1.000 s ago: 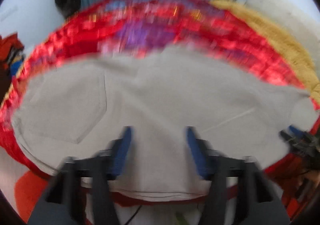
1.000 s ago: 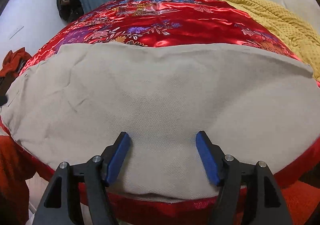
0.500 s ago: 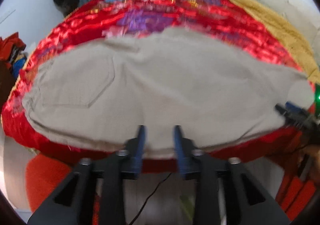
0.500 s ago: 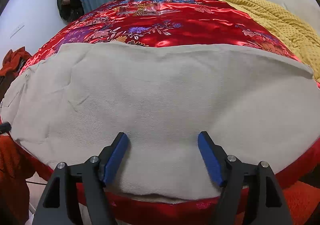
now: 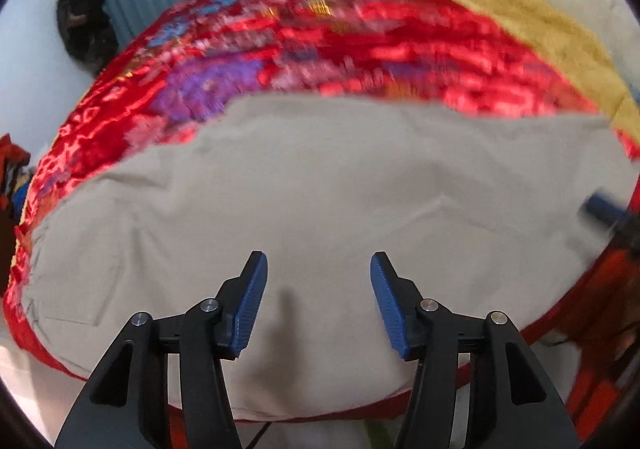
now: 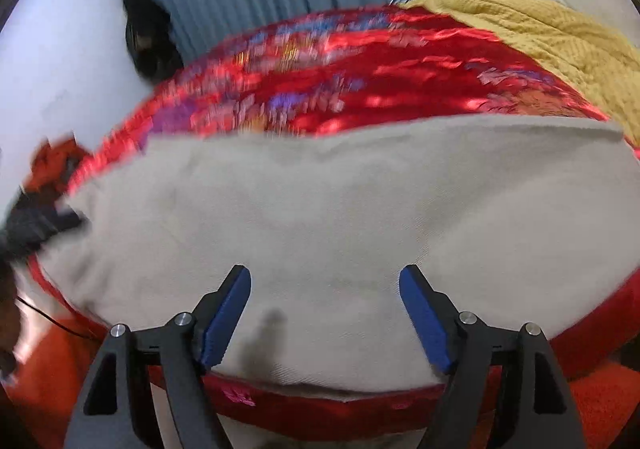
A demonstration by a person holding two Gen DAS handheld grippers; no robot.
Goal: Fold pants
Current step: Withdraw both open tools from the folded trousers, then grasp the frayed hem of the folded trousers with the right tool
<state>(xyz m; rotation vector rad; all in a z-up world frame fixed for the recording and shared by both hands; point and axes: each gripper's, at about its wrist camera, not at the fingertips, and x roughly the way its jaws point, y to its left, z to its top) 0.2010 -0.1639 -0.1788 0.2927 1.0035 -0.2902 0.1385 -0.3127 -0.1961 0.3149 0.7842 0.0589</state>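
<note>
On the red satin bedspread (image 5: 360,49) lie the beige pants (image 5: 340,189), spread flat near its front edge as one broad layered panel; I judge a first fold done, with at least one more fold across the length left; at the left end of the pants a pocket seam shows; over their near edge my left gripper (image 5: 316,305) hangs, its jaws just opened, nothing between them; toward the right end my right gripper (image 6: 324,317) hovers over the pants' near hem, jaws wide and released, cloth below but not pinched; beyond the pants to the right lies a yellow blanket (image 6: 540,41).
</note>
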